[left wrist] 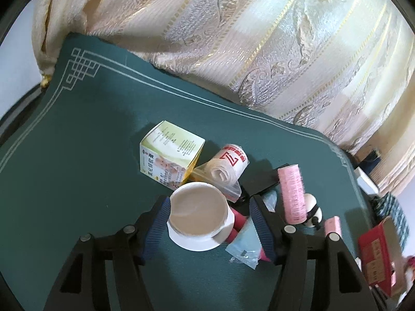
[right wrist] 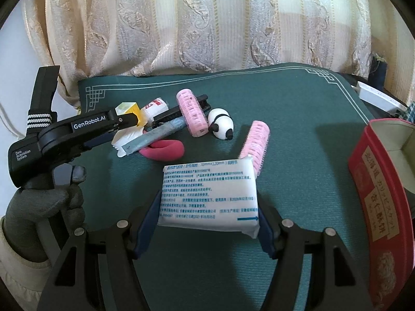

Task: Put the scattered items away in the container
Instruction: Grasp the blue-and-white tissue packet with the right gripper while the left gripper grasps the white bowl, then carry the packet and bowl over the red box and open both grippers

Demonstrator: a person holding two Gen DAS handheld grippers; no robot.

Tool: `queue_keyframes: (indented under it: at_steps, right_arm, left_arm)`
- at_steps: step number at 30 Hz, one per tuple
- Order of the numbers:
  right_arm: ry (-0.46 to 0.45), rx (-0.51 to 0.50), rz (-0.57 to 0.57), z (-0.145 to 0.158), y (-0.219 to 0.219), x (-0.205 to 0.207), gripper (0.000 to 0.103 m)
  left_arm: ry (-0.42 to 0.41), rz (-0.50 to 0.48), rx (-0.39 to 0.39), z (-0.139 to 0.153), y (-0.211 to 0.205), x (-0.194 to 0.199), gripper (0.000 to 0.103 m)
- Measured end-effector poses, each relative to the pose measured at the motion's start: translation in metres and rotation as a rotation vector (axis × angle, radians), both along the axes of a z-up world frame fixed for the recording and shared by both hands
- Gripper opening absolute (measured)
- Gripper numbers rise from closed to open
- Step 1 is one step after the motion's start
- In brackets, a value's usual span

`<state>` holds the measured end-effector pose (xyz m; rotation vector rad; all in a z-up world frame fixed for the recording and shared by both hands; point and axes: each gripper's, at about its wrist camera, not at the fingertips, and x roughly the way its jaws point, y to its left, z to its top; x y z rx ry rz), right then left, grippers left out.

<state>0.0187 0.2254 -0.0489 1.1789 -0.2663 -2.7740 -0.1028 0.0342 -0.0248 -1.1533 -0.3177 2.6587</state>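
A white tape roll (left wrist: 197,215) stands on the green mat between the pads of my left gripper (left wrist: 210,220). The left pad is at its side and a gap shows on the right, so the gripper is open. My right gripper (right wrist: 207,223) is shut on a flat white packet (right wrist: 210,194) with blue print, held just above the mat. The red tin (right wrist: 376,194) stands open at the right edge. Scattered nearby are two pink hair rollers (right wrist: 192,114) (right wrist: 255,142), a panda figure (right wrist: 221,124), a yellow-green box (left wrist: 171,153) and a bandage roll (left wrist: 228,165).
A blue sachet (left wrist: 246,243), a pink-red loop (right wrist: 166,150) and a black comb (right wrist: 181,108) lie in the pile. A gloved hand (right wrist: 44,202) holds the left gripper (right wrist: 124,129). A patterned curtain (right wrist: 207,26) hangs behind the green mat (right wrist: 298,98).
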Motion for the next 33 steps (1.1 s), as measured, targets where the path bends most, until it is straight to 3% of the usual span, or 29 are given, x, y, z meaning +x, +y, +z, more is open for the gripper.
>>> queue_keyframes:
  at_steps: [14, 15, 16, 18, 25, 33]
  right_arm:
    - [-0.001, 0.005, 0.003, 0.000, 0.000, -0.002, 0.070]
    - [-0.002, 0.006, 0.005, 0.000, 0.000, -0.002, 0.070]
    - [-0.002, 0.007, 0.007, 0.000, -0.001, -0.002, 0.070]
    - [-0.002, 0.005, 0.011, 0.000, -0.002, -0.001, 0.070]
    - [0.013, -0.025, 0.016, 0.003, 0.000, 0.000, 0.070]
    - [0.059, -0.019, -0.010, 0.010, 0.002, 0.005, 0.070]
  left_arm:
    - [-0.053, 0.007, -0.002, -0.021, -0.004, -0.015, 0.065]
    - [-0.052, 0.004, 0.005, -0.021, -0.005, -0.016, 0.064]
    - [-0.046, 0.002, 0.009, -0.020, -0.006, -0.015, 0.054]
    - [-0.042, -0.014, 0.004, -0.019, -0.007, -0.013, 0.053]
    - [0.006, -0.009, -0.047, -0.005, -0.011, 0.018, 0.053]
    - [0.042, -0.008, -0.034, 0.011, -0.024, 0.084, 0.053]
